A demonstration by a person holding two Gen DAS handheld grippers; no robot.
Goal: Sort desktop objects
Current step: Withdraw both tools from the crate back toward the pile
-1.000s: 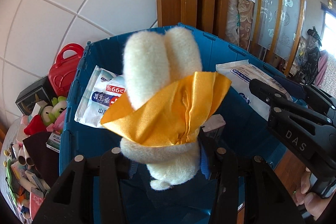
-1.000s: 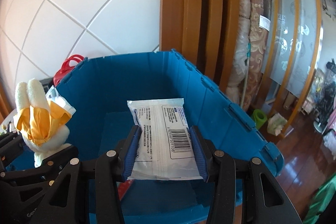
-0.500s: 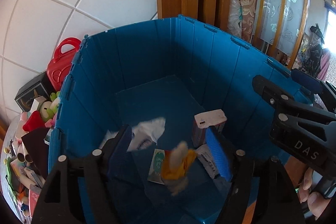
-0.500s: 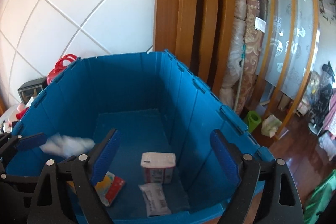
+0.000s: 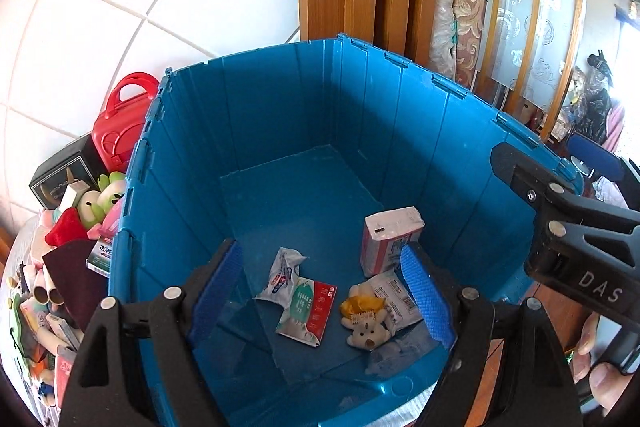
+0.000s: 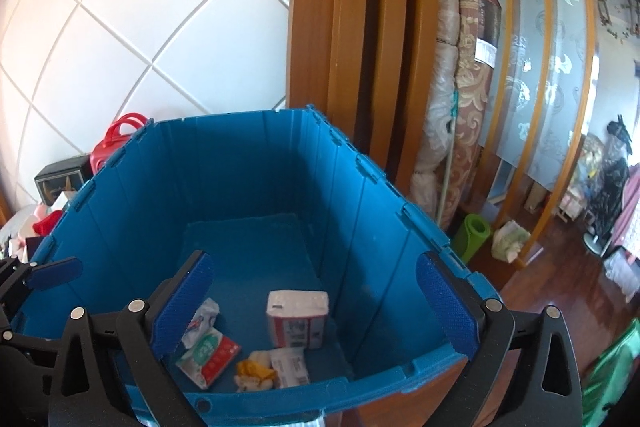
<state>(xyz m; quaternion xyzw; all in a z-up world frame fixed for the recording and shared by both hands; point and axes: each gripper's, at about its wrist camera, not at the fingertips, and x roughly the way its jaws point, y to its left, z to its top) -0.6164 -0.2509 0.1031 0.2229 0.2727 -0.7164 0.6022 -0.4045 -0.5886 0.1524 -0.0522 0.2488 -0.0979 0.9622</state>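
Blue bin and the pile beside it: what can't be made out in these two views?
- Left wrist view: the blue bin has its near floor corner hidden behind the left gripper.
- Left wrist view: the desktop pile is cut off by the fisheye edge; small items unreadable.
- Right wrist view: the plush toy is too small to show its face.
- Right wrist view: the flat packet has print too small to read.

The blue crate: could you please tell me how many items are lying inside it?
5 in the blue crate: upright tissue pack, crumpled wipes packet, red-green packet, plush bunny, and a flat white packet beside it. More may be hidden.
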